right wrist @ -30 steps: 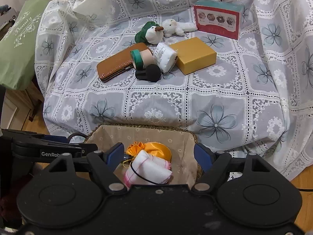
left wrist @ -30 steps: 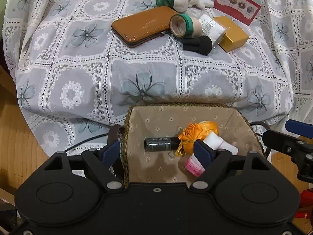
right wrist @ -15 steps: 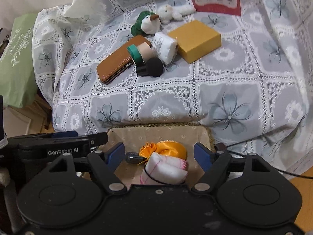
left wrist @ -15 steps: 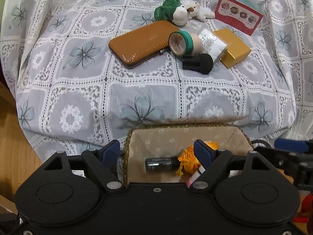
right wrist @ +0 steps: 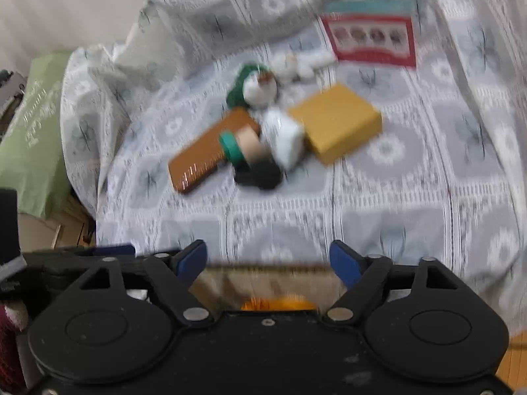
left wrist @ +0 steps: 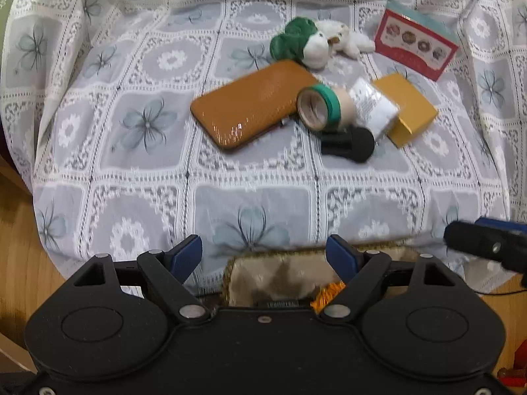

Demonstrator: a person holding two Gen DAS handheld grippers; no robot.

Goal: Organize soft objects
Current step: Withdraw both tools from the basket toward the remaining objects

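Both tools have pulled back from the basket (left wrist: 280, 276); the right tool (right wrist: 268, 256) has just been widening, empty. The left tool (left wrist: 263, 250) stands apart, empty; the plush toys (left wrist: 306, 46) likely come next.

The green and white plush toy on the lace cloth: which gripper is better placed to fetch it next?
Probably the right gripper: its jaws, just opened wider, are empty and the green and white plush toy lies almost straight ahead. The left gripper is also empty.

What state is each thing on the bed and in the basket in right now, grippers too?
Left gripper: open, empty.
Right gripper: open, empty, jaws just widened.
Basket: holding an orange pouch.
Wallet: closed, flat.
Tape roll: on its side.
Yellow box: closed.
Green plush: lying on the cover.
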